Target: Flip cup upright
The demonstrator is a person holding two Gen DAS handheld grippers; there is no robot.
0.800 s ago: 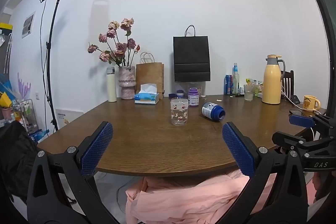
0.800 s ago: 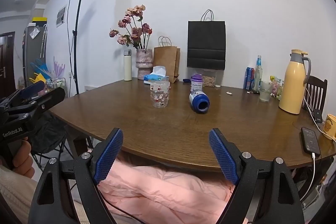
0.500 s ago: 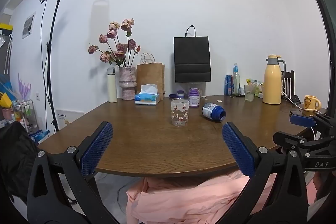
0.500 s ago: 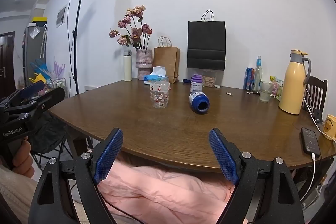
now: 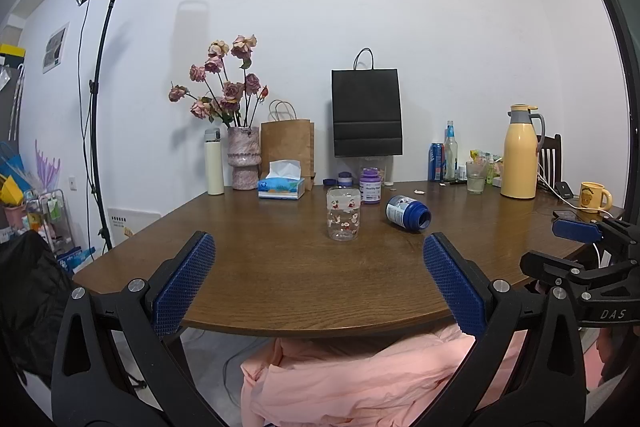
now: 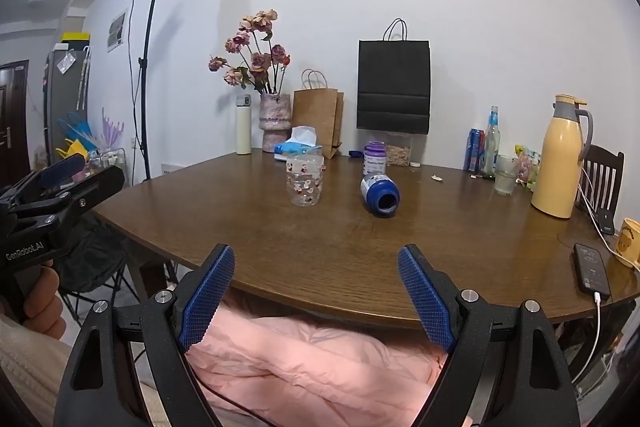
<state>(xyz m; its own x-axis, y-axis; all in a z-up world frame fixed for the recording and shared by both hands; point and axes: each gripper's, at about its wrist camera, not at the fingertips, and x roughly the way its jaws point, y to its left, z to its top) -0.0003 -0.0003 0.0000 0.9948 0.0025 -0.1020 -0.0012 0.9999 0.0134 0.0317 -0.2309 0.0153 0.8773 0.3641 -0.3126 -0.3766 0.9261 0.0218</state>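
Observation:
A blue cup lies on its side on the brown wooden table, mouth turned toward me; in the right wrist view the blue cup shows its dark opening. Left of it a clear glass with red prints stands on end. My left gripper is open and empty, held before the table's near edge. My right gripper is open and empty too, also short of the edge. Both stay well apart from the cups.
At the back stand a flower vase, white flask, tissue box, brown and black bags, a purple jar, bottles and a yellow jug. A yellow mug and a charging phone lie right. Pink cloth sits below.

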